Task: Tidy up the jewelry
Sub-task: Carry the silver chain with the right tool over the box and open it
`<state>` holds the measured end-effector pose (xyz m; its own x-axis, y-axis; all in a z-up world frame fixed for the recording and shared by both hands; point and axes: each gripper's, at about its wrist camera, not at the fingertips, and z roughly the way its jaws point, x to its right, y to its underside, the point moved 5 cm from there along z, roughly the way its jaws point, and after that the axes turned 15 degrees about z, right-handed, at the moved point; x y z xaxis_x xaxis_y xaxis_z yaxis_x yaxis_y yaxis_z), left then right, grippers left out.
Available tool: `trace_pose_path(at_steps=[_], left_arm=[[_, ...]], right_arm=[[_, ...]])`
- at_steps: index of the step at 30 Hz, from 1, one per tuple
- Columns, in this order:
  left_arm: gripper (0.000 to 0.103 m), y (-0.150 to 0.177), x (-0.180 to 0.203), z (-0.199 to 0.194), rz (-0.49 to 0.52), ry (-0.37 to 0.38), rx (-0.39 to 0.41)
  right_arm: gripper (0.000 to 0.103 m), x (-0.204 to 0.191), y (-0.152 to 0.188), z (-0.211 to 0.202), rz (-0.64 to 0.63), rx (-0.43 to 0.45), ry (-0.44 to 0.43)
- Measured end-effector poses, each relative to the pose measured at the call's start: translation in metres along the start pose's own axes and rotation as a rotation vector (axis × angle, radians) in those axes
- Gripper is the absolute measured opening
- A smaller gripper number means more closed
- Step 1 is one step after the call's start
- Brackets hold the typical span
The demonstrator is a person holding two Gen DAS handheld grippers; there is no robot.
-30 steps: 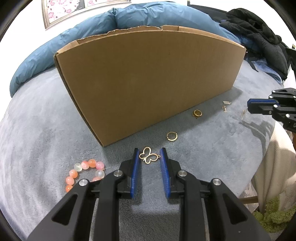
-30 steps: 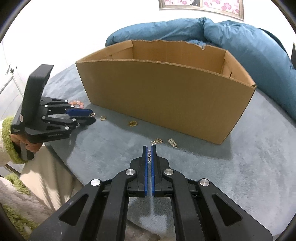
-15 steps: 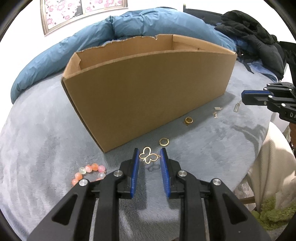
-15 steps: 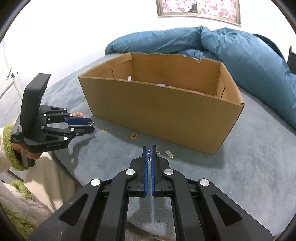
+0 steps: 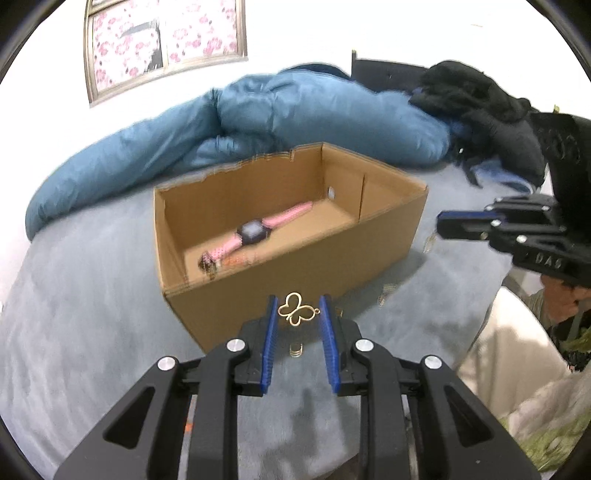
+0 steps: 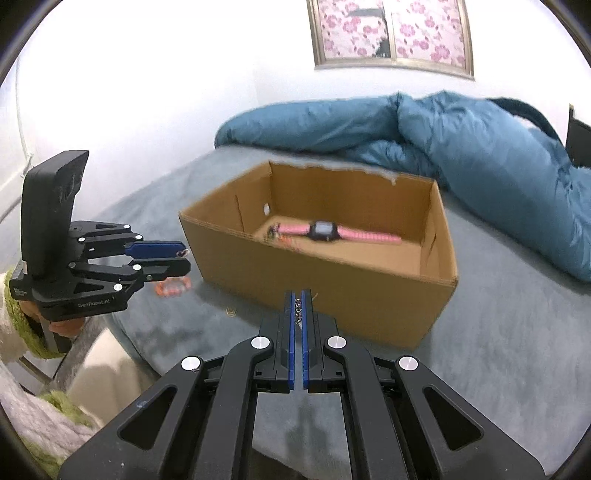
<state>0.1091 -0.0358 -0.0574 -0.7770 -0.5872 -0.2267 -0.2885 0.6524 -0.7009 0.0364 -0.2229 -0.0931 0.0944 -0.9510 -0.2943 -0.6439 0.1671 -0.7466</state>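
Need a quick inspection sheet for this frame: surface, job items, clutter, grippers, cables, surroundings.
Surface: grey-blue plush bed cover.
Job's things: open cardboard box holds a pink watch; bead bracelet and small gold pieces lie loose outside the box.
Clutter: black clothing heaped beside the box.
Grippers: left gripper holds a gold butterfly charm; right gripper shut on a small chain.
Cables: nothing seen.
Surroundings: blue duvet, floral framed picture, white wall.

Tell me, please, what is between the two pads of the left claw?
In the left wrist view, a gold butterfly pendant sits between the blue pads of the left claw, clamped at both sides and held above the grey blanket.
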Motion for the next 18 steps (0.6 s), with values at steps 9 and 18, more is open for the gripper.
trace_pose_path(at_steps=[9,18], left_arm=[[0.021,-0.058,-0.027,0.005,-0.011,-0.045,0.076],[0.021,-0.102,-0.053,0.078,-0.051,-0.034,-0.025]], right_arm=[[0.001,-0.004,-0.055,0.007,0.03,0.126,-0.042],[0.001,0.034,-0.095,0.068,0.124,0.105,0.019]])
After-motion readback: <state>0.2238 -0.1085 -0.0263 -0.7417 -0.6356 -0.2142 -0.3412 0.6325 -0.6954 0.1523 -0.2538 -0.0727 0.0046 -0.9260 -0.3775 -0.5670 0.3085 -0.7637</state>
